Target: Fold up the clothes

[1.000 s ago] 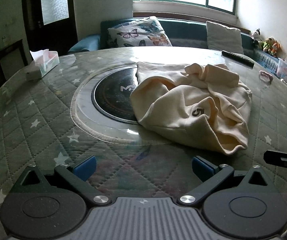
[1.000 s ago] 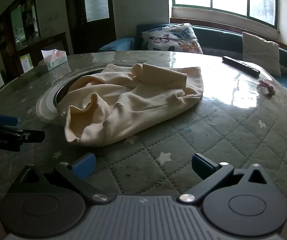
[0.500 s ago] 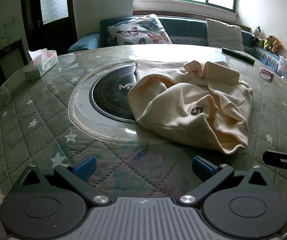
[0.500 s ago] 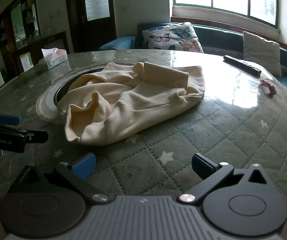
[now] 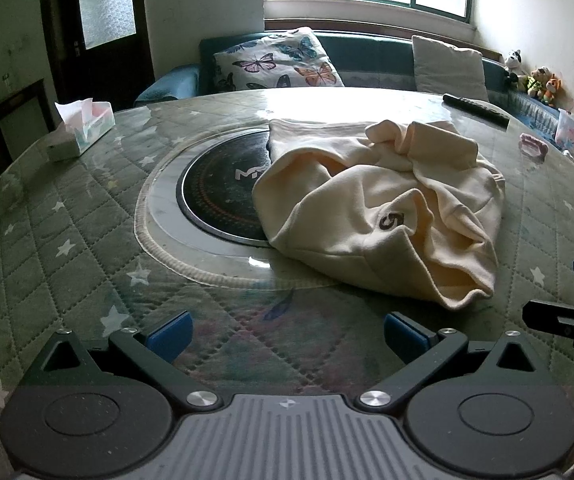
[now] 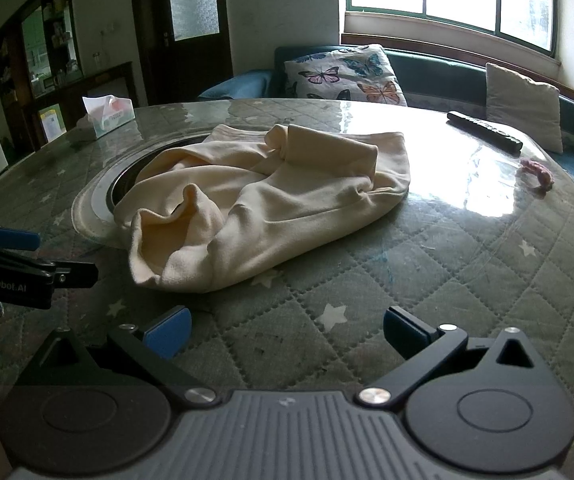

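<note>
A cream garment point(image 5: 383, 208) with a dark "5" mark lies crumpled on the round table, partly over the black hob; it also shows in the right wrist view point(image 6: 263, 204). My left gripper point(image 5: 287, 334) is open and empty, above the table in front of the garment and apart from it. My right gripper point(image 6: 285, 330) is open and empty, near the garment's front edge. Each gripper shows at the edge of the other's view.
The table point(image 5: 67, 240) has a green quilted cover under glass and a round black hob point(image 5: 223, 196) in the middle. A tissue box point(image 5: 81, 126) stands far left, a remote point(image 5: 475, 110) and a pink item point(image 5: 533, 146) far right. A sofa with cushions lies behind.
Both views have tilted up slightly, so the garment sits a little lower in frame. Both grippers stay open and the garment has not moved.
</note>
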`<control>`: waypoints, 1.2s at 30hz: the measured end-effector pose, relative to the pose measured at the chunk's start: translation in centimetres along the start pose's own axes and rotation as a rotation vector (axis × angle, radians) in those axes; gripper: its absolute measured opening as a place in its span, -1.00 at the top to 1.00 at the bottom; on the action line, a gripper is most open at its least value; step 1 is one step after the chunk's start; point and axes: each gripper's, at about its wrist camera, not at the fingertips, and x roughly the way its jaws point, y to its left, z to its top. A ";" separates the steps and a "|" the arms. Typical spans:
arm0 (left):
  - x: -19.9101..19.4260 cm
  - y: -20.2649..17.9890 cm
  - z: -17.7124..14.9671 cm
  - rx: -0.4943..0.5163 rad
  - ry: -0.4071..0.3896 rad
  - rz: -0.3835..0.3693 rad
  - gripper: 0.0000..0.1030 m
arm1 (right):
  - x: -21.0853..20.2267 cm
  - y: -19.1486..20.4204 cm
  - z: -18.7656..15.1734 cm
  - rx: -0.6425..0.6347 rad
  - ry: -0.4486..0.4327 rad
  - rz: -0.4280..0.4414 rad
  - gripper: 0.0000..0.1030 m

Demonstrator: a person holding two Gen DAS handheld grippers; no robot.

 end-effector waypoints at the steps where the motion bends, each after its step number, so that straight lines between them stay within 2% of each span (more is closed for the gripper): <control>1: 0.0 0.0 0.0 0.000 0.000 0.000 -1.00 | -0.1 -0.1 -0.2 -0.003 0.001 0.005 -1.00; 6: 0.0 -0.1 0.0 0.001 0.002 0.003 -1.00 | -0.8 -1.3 0.1 -0.018 0.008 0.035 -1.00; 8: 0.0 -0.1 0.0 0.001 0.002 0.003 -1.00 | -0.7 -0.5 -0.1 -0.017 0.009 0.036 -1.00; 19: 0.2 -0.2 0.3 0.009 -0.001 0.006 -1.00 | -6.1 -8.9 3.1 -0.058 0.040 0.089 -1.00; 25: 0.2 0.0 0.7 0.016 -0.012 0.009 -1.00 | -7.2 -16.5 6.9 -0.100 0.057 0.127 -1.00; 31: 0.1 0.2 1.9 0.032 -0.047 0.023 -1.00 | -7.2 -19.1 8.9 -0.134 0.041 0.139 -1.00; 36: 0.4 0.3 3.5 0.060 -0.091 0.041 -1.00 | -6.5 -19.8 11.2 -0.150 0.012 0.147 -1.00</control>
